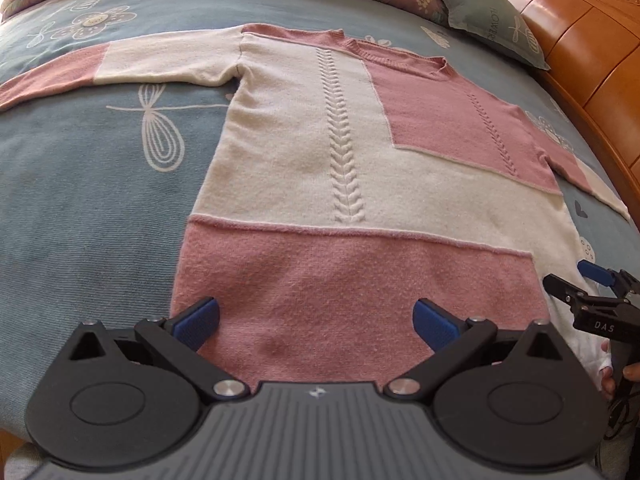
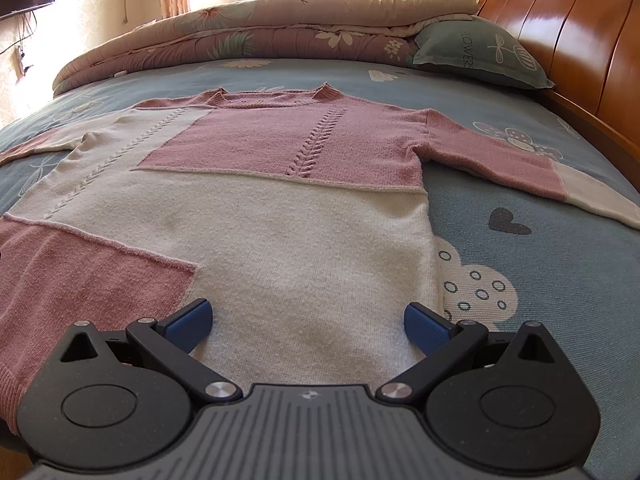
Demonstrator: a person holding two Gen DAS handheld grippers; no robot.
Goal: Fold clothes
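A pink and cream knit sweater (image 1: 320, 152) lies flat on the bed, front up, with both sleeves spread sideways and the collar at the far end. My left gripper (image 1: 316, 322) is open over the pink hem panel near the sweater's left bottom corner, nothing between its blue pads. My right gripper (image 2: 307, 322) is open over the cream bottom right part of the sweater (image 2: 280, 208), also holding nothing. The right gripper (image 1: 596, 284) shows in the left wrist view at the right edge, held by a hand.
The blue bedsheet (image 2: 540, 280) with white flower prints covers the bed. A folded quilt (image 2: 260, 36) and a green pillow (image 2: 480, 52) lie at the far end. A wooden headboard (image 2: 568, 40) runs along the right. The bed's near edge is just below the grippers.
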